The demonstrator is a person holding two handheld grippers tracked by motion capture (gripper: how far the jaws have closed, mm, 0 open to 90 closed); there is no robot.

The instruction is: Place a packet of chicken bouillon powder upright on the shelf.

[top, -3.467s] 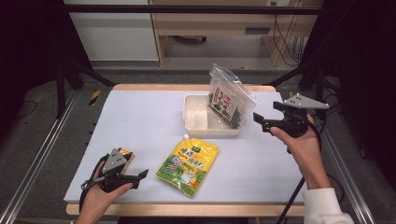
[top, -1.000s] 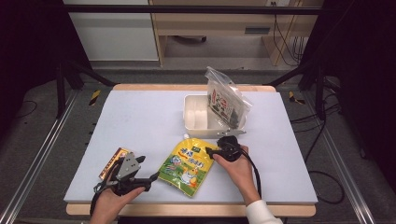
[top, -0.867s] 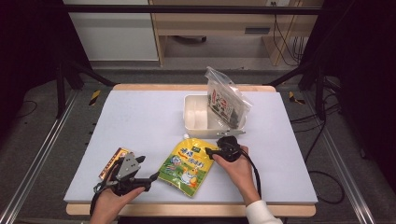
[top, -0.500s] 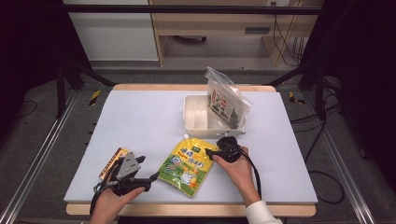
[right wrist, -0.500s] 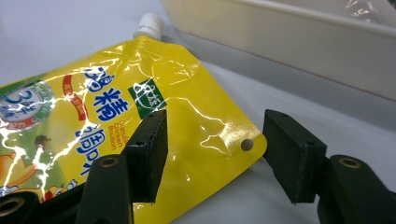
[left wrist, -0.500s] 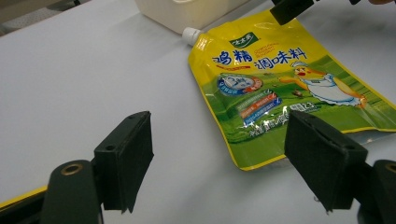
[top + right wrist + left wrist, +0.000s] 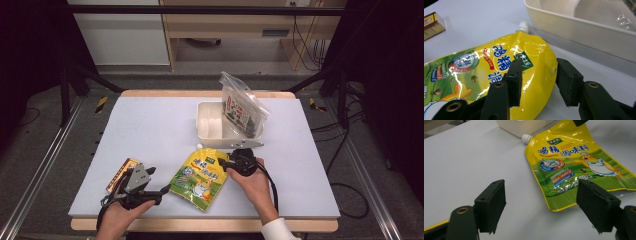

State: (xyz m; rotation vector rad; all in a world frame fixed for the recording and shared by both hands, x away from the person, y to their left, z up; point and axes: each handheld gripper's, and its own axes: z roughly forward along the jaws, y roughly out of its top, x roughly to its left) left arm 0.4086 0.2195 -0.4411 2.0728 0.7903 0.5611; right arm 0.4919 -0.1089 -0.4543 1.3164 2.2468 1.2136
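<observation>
Right gripper (image 7: 537, 82) has just been closing astride the yellow seasoning pouch's (image 7: 200, 176) edge on the worktop (image 7: 150, 130) — not yet pinching; slick film could slip free.

The left and far-left stretches of the white table (image 7: 150, 125) lie bare, giving wide passage. Toward the far right, the cream tray (image 7: 210, 131) with a clear snack bag (image 7: 242, 110) leaning in it blocks the way. The yellow spouted pouch (image 7: 199, 177) lies flat at the near centre, a small boxed bar (image 7: 120, 174) near the left edge; narrow bare lanes run between them.
</observation>
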